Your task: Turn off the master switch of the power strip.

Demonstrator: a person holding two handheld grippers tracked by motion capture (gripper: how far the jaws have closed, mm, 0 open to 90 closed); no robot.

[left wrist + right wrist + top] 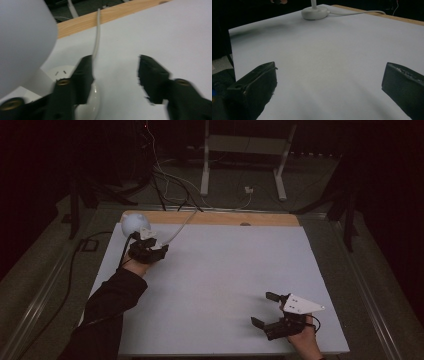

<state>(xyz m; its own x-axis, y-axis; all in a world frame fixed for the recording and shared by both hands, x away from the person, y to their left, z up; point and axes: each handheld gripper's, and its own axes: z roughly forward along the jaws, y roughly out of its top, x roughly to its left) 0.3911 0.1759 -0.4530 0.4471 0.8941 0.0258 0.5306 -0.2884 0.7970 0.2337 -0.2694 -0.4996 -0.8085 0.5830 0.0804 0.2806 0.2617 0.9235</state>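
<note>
Where cord [97,35] trails, lamp [135,223] stands.

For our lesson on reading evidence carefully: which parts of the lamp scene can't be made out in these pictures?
- Lamp base, left gripper view: partly behind the left gripper jaw.
- Lamp stem, right gripper view: cut off by the top edge.
- Cable, high view: its far end is lost in the dark floor.

Left forearm in a black long sleeve [107,307]. Each hand-held gripper [278,316] is black with two blocky jaws; brass-coloured screws [63,82] mark the jaw bases; a grey triangular plate [301,305] tops the right unit.
</note>
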